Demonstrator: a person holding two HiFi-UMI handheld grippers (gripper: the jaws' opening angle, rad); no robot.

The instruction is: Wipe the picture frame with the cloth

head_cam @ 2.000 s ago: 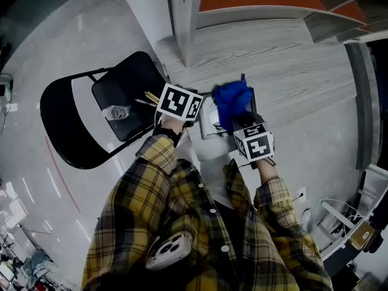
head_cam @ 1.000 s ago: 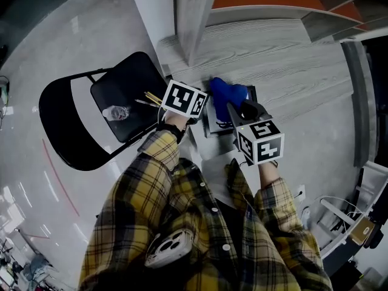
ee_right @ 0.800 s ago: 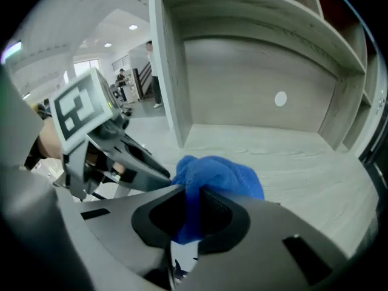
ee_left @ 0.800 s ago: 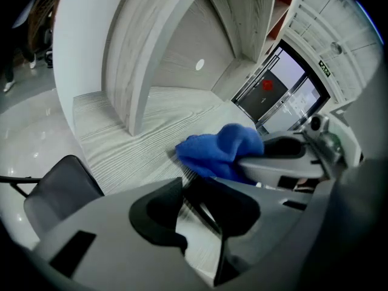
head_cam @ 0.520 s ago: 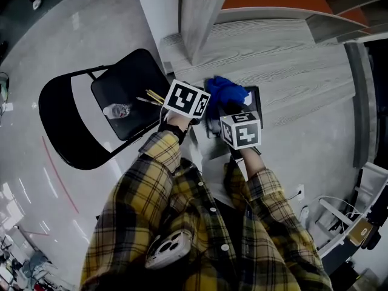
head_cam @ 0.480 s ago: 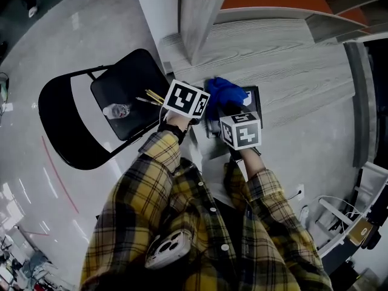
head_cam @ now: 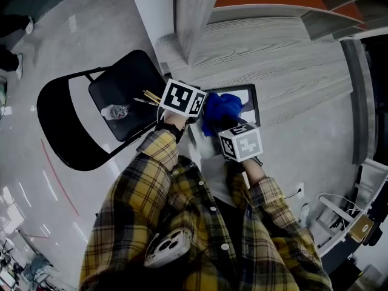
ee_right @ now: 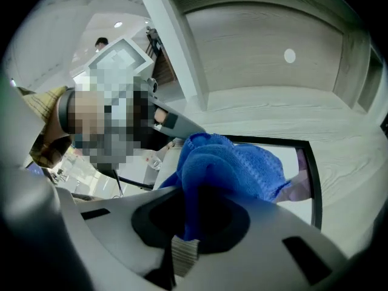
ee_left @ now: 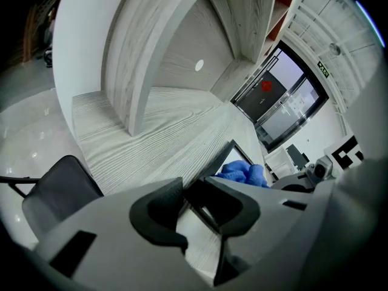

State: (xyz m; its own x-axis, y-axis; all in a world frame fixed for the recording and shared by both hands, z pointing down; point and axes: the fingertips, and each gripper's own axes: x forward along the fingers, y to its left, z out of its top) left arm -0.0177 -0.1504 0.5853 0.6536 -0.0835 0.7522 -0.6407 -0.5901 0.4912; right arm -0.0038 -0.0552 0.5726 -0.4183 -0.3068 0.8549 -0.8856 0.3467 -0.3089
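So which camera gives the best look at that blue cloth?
The right gripper view: the blue cloth fills its centre, pinched in the right gripper and bunched on the picture frame. The head view shows it small, from above, on the frame. The left gripper view catches only a blue scrap past the frame's edge.

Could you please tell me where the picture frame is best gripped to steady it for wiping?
Probably the picture frame by the thin black border on its left side, coming from the left, as the left tongs do: it lies face up on the wood, and the cloth covers its middle.
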